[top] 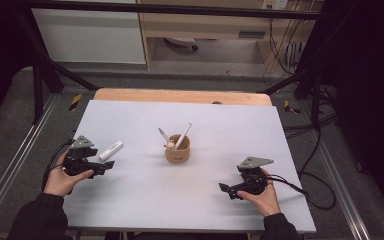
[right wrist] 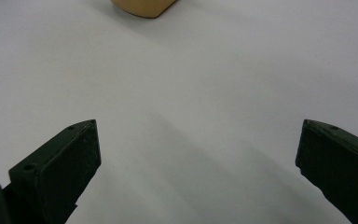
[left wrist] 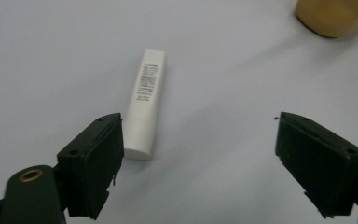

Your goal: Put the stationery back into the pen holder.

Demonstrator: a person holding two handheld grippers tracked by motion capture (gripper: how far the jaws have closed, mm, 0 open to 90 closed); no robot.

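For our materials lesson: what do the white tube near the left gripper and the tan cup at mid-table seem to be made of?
White tube: probably smooth plastic, matte white with small printed text and a rounded cap.
Tan cup: possibly wood or bamboo, judging by its even, dull tan wall; the look leaves it open.

This is looking like a lab or a test room, not a home. A black metal frame (top: 45,70) is standing around the table (top: 180,200), which is wearing a plain white cover, and silver rails (top: 10,165) are running along the grey floor on both sides. Black cables (top: 320,150) are lying on the right, and more wires (top: 280,45) are hanging far back.
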